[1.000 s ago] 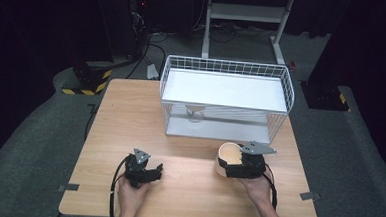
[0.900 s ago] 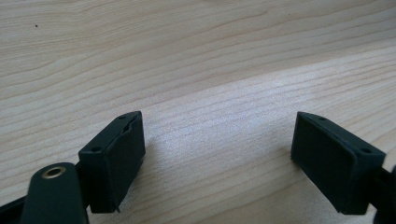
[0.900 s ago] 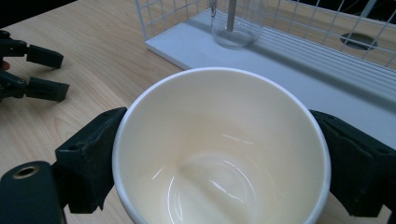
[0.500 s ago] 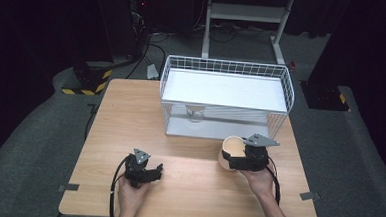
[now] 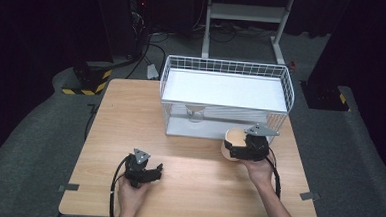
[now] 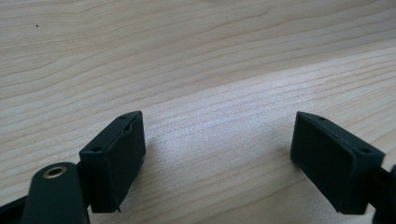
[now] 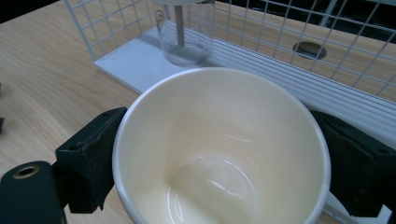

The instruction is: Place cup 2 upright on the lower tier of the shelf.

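Cream cup (image 7: 219,149), upright with its mouth open upward, clamped between the two black jaws of the right gripper (image 5: 242,146), one jaw pressed against each side of the cup's wall; the inside of the cup is bare and glossy. In the high view the cup (image 5: 232,140) sits at the right of the wooden table (image 5: 130,120), just in front of the near edge of the white wire rack (image 5: 225,90), close to its right corner. The right hand (image 5: 259,171) grips the tool from the near side, its cable looping along the forearm. Beyond the cup, in the right gripper view, a clear glass (image 7: 186,35) stands on the rack's white lower shelf behind the wire grid; the same glass (image 5: 195,113) shows under the upper shelf in the high view. Left gripper (image 5: 150,172), held in the left hand (image 5: 131,198) at the near left of the table, well apart from the cup; its jaws stand wide apart over bare wood with nothing between them
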`<state>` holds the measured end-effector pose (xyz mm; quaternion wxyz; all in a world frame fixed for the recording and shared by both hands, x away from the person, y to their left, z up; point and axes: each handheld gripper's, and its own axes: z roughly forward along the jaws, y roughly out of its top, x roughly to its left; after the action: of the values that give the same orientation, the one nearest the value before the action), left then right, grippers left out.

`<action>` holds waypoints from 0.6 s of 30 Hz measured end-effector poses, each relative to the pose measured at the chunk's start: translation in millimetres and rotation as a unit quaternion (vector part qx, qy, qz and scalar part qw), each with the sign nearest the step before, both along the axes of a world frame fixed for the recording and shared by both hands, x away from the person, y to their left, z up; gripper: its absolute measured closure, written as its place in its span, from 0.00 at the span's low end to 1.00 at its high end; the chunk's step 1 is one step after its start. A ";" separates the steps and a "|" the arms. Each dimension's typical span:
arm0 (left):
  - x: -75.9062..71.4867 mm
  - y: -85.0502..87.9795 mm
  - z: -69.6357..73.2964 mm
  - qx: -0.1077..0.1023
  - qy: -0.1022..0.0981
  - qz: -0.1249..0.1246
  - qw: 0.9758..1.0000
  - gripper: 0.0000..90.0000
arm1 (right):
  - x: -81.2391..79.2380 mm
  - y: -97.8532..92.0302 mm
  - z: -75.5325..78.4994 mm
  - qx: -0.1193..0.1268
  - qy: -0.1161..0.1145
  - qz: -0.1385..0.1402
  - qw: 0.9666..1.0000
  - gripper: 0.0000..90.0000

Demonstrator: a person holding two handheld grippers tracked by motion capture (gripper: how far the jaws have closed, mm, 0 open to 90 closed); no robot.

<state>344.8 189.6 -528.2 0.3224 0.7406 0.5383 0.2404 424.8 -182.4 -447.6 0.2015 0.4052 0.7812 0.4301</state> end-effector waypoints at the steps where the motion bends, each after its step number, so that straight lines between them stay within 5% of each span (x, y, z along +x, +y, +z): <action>1: 0.0 0.0 0.0 0.000 0.000 0.000 1.000 0.20 | 2.7 -0.3 -0.5 -0.005 0.001 -0.003 1.000 0.11; 18: 0.0 0.0 0.0 0.000 0.000 0.000 1.000 0.20 | 26.2 -4.1 -8.8 -0.006 0.013 -0.048 0.999 0.11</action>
<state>344.8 189.6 -528.2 0.3223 0.7407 0.5382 0.2405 451.1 -186.5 -456.4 0.2145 0.4465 0.7659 0.4098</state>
